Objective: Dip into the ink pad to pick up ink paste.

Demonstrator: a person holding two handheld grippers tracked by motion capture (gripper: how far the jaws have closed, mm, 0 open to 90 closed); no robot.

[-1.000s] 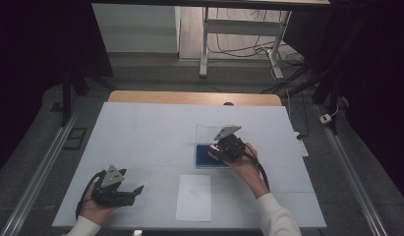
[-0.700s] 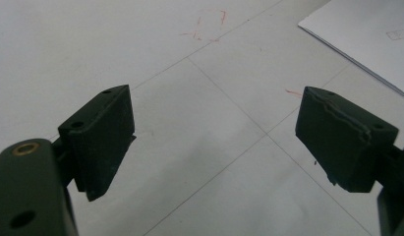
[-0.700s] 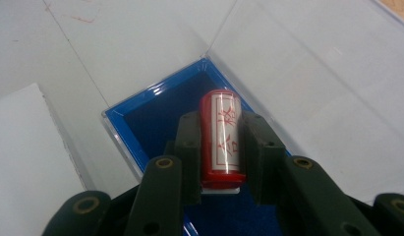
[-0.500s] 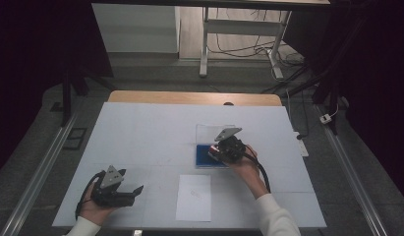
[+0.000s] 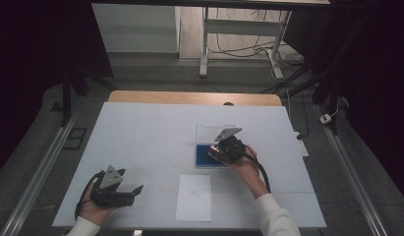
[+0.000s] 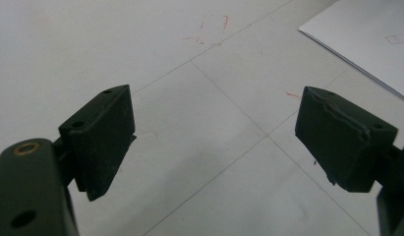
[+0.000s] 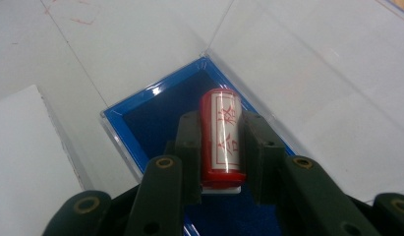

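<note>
One red stamp [image 7: 222,140] with a white label, lying lengthwise between the jaws of the right gripper [image 7: 222,147] — jaws closed against both its sides, held over the blue pad [image 7: 155,123] of an open clear case [image 5: 214,133] right of the table's [image 5: 140,128] centre. One white paper sheet [image 5: 193,197], near edge, just left of the right hand. One left gripper [image 5: 133,191], near left — jaws spread wide, holding nothing, above bare table.
</note>
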